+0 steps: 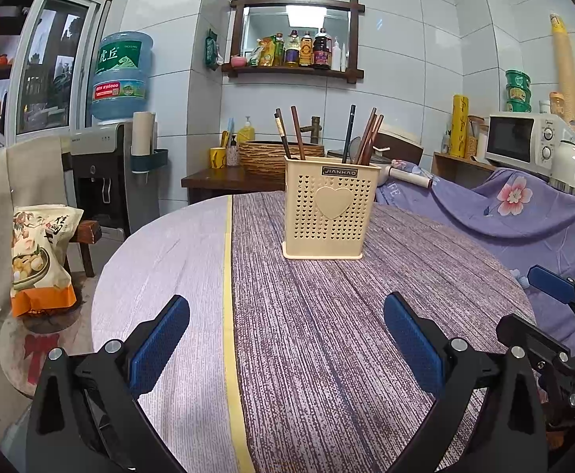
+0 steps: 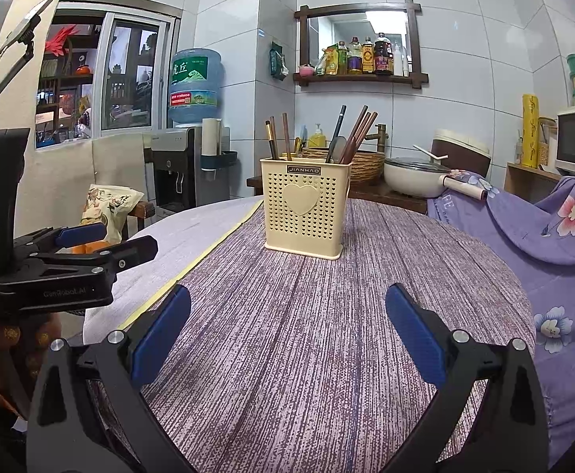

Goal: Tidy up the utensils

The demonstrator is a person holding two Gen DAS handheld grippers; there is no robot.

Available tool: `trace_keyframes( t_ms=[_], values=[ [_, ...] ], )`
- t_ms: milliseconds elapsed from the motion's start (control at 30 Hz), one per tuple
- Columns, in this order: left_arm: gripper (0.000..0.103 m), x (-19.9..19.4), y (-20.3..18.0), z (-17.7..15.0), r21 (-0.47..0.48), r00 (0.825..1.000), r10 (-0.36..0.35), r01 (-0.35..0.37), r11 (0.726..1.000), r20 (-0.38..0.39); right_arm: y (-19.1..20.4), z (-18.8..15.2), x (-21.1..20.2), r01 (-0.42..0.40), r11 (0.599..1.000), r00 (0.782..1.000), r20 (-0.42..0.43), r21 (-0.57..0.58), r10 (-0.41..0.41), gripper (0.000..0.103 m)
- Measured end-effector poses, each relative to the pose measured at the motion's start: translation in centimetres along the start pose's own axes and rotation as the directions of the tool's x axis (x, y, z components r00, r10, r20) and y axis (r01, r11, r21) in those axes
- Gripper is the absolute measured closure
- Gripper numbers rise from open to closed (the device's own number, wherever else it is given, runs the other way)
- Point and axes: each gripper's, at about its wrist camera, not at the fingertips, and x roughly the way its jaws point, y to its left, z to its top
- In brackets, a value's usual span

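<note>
In the left wrist view, a snack bag (image 1: 41,252) sits on a stool at the left edge, well off the counter (image 1: 177,276). The left gripper (image 1: 287,339) fills the bottom of the frame, fingers spread wide and holding nothing. Above it at centre stands the holder (image 1: 329,207), upright on the striped cloth, with chopsticks (image 1: 293,134) leaning out of its top, likely so they stay sorted and easy to reach. At the lower right edge the right gripper (image 1: 555,315) shows, fingers wide too and empty in its own view. No loose utensils show on the counter, so the task looks nearly done. A floral cloth (image 1: 524,213) drapes at right, clear of the path
</note>
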Motion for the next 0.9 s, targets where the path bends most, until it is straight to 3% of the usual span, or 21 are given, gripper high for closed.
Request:
trace_keyframes(
  t_ms=[900],
  values=[
    [0.006,-0.04,-0.21,0.03,0.009,1.000,0.001,-0.001,1.000,-0.005,-0.30,-0.17,-0.04,-0.002,1.000,1.000,-0.006,-0.002,0.002,0.006]
  ],
)
